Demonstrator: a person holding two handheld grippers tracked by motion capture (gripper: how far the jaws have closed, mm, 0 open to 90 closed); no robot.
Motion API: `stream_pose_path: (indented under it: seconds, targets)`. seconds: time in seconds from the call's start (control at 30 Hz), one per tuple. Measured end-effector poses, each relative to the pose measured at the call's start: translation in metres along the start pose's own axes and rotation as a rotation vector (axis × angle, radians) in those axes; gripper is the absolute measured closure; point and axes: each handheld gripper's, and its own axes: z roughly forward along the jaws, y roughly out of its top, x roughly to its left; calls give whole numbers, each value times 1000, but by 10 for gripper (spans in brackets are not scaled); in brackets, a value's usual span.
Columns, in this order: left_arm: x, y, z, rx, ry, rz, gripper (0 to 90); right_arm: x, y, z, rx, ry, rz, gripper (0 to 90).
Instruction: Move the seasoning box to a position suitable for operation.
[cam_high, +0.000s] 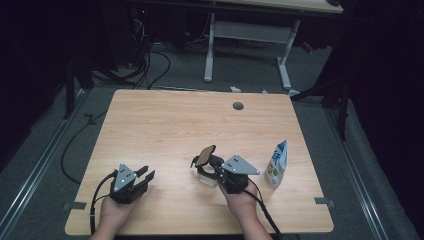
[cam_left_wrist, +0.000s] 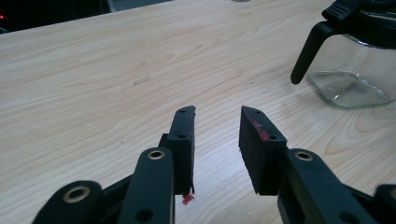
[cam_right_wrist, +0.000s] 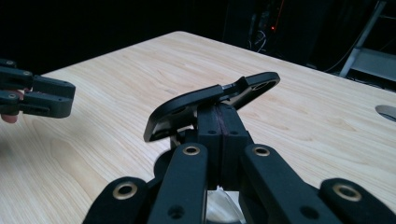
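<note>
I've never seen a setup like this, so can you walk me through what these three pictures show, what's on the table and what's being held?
A person sits at a wooden table holding a hand-operated tool in each hand; each ends in two black jaws, a pair of tongs. One picture looks down from above the person. The other two come from small cameras riding on each tool, looking along its jaws.

The left tongs stand open over bare wood with nothing between them. The right tongs are shut on a glass jug, gripping it near the hinge of its black lid, which is tipped up. The jug's black handle shows in the left gripper view. To the right of the jug stands a small blue-and-white pouch, untouched.
</note>
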Motion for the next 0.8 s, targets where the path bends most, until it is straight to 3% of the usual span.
stream_pose_path:
  seconds: [0.4, 0.8]
  targets:
    - [8, -4, -2, -16, -11, -43, 643, 6, 14, 21, -26, 35, 15, 895]
    - [7, -4, -3, -25, -21, -41, 636, 8, 19, 29, -32, 39, 18, 890]
